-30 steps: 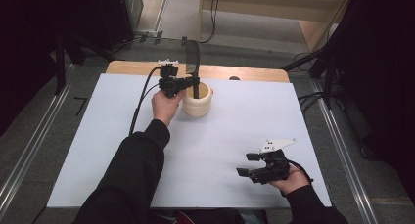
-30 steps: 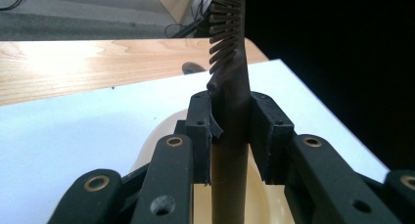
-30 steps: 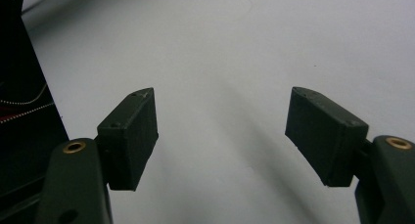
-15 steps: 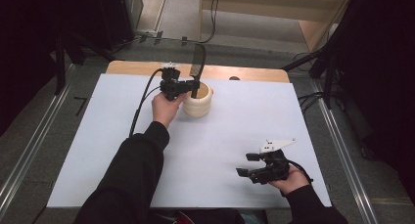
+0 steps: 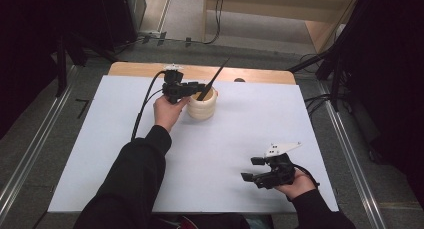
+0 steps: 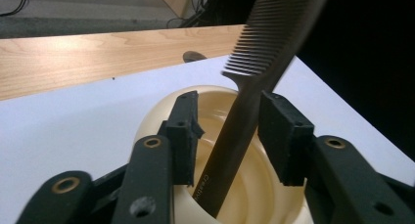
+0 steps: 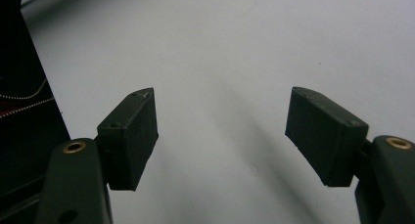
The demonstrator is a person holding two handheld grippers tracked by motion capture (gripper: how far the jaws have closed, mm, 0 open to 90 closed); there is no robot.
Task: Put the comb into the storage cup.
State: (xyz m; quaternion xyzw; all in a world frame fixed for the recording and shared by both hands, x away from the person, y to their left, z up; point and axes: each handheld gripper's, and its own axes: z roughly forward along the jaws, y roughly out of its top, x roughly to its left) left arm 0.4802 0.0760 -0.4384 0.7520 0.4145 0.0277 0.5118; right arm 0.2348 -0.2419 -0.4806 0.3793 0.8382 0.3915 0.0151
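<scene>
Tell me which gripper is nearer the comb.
Left. The left gripper is at the cream cup, its jaws just opened on either side of the black comb standing in it. The right gripper rests far off near the table's front edge, open and empty.

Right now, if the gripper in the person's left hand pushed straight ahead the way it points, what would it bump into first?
Probably the black plastic comb, leaning between the left gripper's just-opened jaws. It stands in the cream ribbed cup, whose far wall likely comes next.
</scene>
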